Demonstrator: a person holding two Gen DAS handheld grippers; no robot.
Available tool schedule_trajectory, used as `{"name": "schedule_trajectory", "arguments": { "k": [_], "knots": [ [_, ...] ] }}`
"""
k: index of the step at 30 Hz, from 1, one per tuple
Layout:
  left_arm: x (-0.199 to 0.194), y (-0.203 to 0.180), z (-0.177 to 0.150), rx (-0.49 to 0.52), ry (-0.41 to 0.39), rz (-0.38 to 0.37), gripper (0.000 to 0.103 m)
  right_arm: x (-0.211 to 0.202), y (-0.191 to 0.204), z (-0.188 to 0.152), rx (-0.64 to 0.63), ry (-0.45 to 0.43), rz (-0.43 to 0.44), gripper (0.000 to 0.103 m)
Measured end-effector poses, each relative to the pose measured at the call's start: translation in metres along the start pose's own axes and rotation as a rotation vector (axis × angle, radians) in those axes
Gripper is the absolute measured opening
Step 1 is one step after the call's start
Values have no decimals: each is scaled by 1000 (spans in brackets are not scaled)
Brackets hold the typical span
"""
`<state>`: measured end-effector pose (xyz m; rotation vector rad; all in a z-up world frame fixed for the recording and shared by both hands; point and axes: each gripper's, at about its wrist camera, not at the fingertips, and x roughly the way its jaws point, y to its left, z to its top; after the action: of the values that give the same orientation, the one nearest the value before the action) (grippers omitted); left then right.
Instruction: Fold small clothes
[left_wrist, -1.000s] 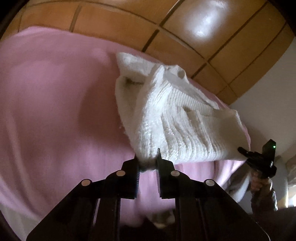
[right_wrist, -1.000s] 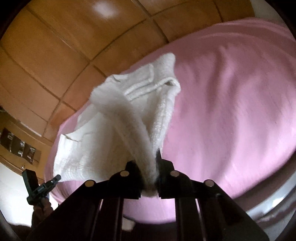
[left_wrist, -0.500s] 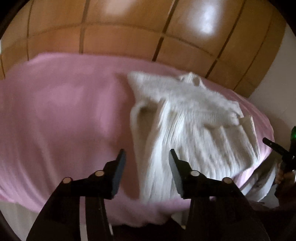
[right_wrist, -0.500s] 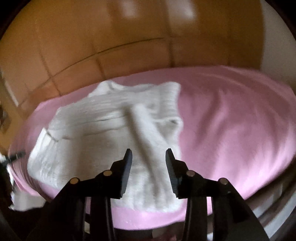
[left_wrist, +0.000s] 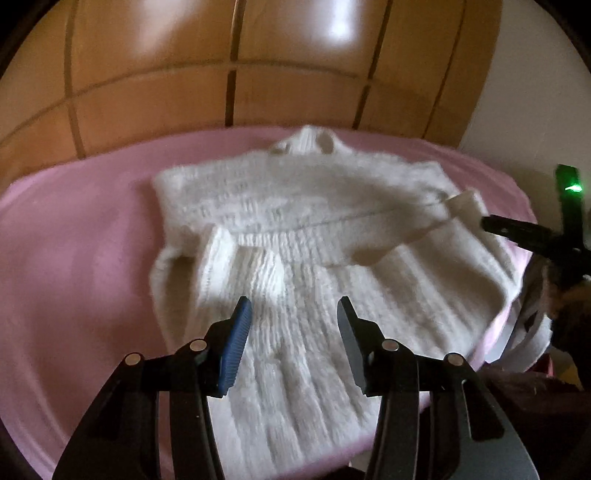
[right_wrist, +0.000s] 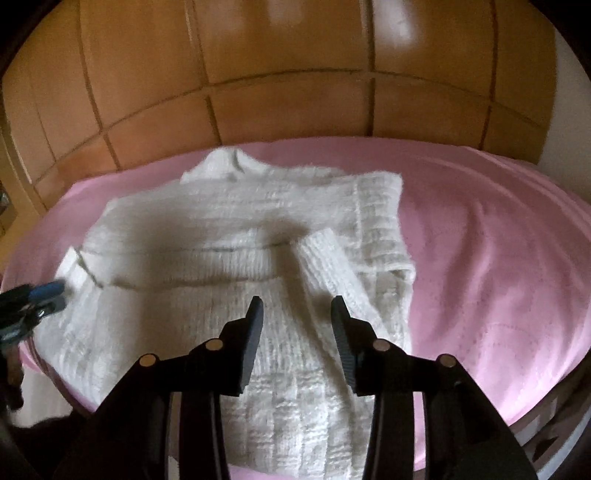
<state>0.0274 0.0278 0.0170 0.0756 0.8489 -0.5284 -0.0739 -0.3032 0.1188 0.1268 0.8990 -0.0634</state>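
Note:
A small white knitted sweater (left_wrist: 317, 236) lies spread on a pink sheet (left_wrist: 74, 258), collar at the far side, one sleeve folded in over the body. It also shows in the right wrist view (right_wrist: 229, 236) on the sheet (right_wrist: 498, 240). My left gripper (left_wrist: 293, 314) is open and empty above the sweater's near half. My right gripper (right_wrist: 295, 314) is open and empty above the folded sleeve (right_wrist: 325, 258). Each gripper shows at the edge of the other's view: the right one (left_wrist: 532, 232), the left one (right_wrist: 33, 299).
A wooden panelled headboard (left_wrist: 236, 74) stands behind the bed; it also shows in the right wrist view (right_wrist: 288, 74). A white wall (left_wrist: 524, 110) is at the right. The bed's near edge drops off below the sweater's hem.
Both grippers were shut on the sweater and holding it up. They opened and let it go, and it now lies flat on the sheet. Both grippers have pulled back.

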Motion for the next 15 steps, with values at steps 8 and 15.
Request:
{"name": "schedule_trajectory", "arguments": {
  "k": [8, 15],
  "knots": [
    [31, 17, 4, -60, 17, 20, 7, 42, -25, 6, 65, 7, -149, 27],
    [4, 36, 0, -168, -85, -19, 5, 5, -54, 5, 160, -46, -154, 43]
  ]
}}
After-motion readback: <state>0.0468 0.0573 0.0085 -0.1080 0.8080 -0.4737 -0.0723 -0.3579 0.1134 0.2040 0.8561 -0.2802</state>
